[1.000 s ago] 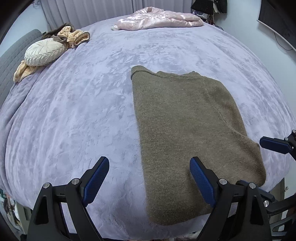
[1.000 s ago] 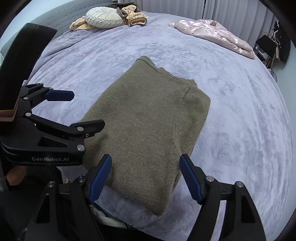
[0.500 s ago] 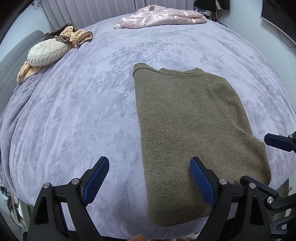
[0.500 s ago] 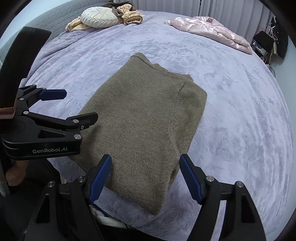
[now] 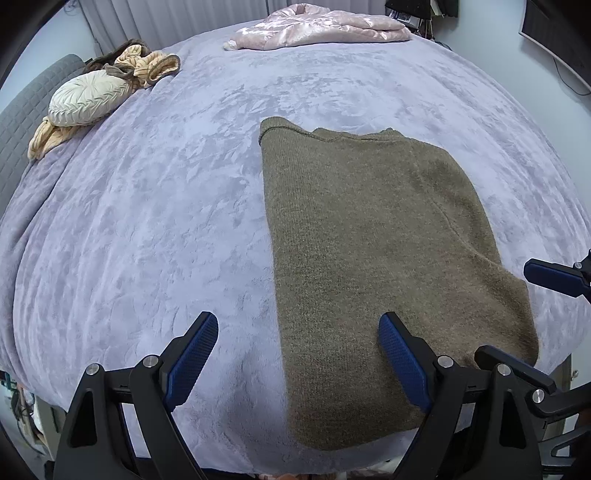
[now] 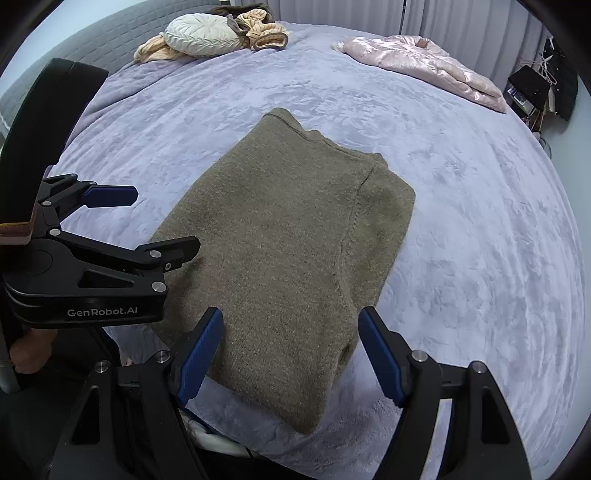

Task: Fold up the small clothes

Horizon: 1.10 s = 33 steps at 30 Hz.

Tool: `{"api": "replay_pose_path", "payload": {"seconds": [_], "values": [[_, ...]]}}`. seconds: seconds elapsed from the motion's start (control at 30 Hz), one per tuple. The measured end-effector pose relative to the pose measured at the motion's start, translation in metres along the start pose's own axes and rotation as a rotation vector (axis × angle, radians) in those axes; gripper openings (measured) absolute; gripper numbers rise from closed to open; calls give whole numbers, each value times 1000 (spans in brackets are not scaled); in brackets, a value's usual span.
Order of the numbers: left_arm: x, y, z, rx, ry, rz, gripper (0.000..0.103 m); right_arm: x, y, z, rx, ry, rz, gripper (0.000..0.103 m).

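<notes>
An olive knit sweater lies folded into a flat rectangle on the lilac bedspread; it also shows in the right wrist view. My left gripper is open and empty above the sweater's near left edge. My right gripper is open and empty above the sweater's near end. The left gripper also shows at the left of the right wrist view. One blue fingertip of the right gripper shows at the right edge of the left wrist view.
A round cream pillow and a tan garment lie at the far left by the grey headboard. A pink satin jacket lies at the far side. The bed's near edge is just below the grippers.
Both grippers have drawn back and risen slightly from the sweater, so it sits a little farther away. The sweater has not moved. Both stay open.
</notes>
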State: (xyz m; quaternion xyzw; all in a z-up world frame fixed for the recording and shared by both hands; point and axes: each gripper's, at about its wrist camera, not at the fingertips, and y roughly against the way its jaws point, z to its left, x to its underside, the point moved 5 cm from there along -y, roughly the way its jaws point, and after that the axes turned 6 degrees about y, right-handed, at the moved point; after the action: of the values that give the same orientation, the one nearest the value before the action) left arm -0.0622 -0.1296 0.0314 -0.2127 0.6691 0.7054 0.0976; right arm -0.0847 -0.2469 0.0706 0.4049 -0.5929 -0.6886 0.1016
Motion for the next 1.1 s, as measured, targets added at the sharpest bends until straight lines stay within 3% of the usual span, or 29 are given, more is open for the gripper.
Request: {"api": "replay_pose_path", "payload": {"seconds": [1.1], "values": [[0, 0, -2, -14, 0, 5, 90, -3, 2, -3, -12, 0, -14, 78]]}}
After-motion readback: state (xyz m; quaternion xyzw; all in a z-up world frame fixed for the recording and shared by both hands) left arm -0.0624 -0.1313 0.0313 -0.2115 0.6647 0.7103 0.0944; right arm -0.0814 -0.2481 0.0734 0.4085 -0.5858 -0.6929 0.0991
